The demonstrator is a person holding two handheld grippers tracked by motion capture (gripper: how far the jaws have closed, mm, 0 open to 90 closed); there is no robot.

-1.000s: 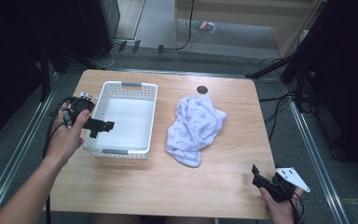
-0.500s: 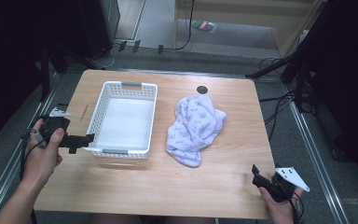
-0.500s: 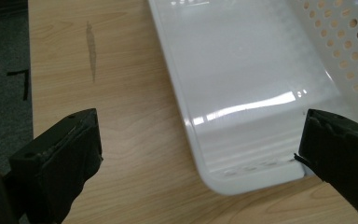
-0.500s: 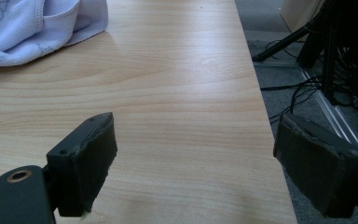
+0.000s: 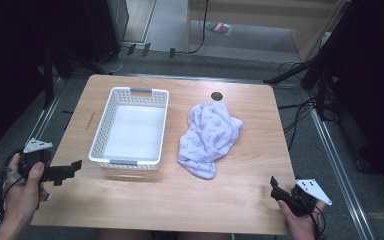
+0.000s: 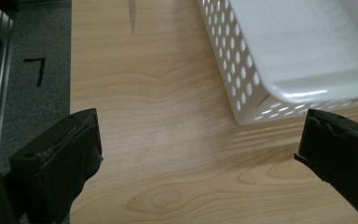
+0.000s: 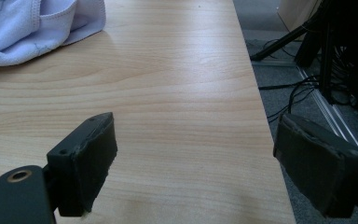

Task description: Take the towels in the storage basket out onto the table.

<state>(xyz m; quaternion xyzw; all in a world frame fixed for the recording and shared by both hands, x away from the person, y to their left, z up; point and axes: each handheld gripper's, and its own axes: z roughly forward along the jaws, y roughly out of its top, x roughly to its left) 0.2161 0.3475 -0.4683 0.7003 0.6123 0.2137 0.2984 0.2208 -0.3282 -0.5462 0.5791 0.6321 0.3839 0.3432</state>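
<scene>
A white perforated basket point(image 5: 130, 127) stands empty on the left half of the wooden table point(image 5: 180, 200). To its right a pale lilac printed cloth point(image 5: 210, 137) lies crumpled in a heap. My left gripper point(image 5: 70, 171) hovers over the table's near left corner, a little short of the basket's near left corner point(image 6: 298, 46). In the left gripper view its jaws stand wide apart, so the left gripper point(image 6: 200, 130) is open over bare wood. My right gripper point(image 5: 276, 189) hangs at the near right corner. The right gripper point(image 7: 196, 130) is open too and holds nothing, with the cloth point(image 7: 32, 23) far ahead on its left.
A small black round mark point(image 5: 217, 96) sits on the table near its far edge. Metal rails point(image 5: 335, 150) run along both sides of the table, and cables point(image 5: 300, 115) lie on the floor at the right. The table's right edge point(image 7: 261, 107) runs close to the right gripper.
My left gripper has drawn back from the basket's left rim toward the near left corner of the table. The right gripper, basket and cloth have not moved.
</scene>
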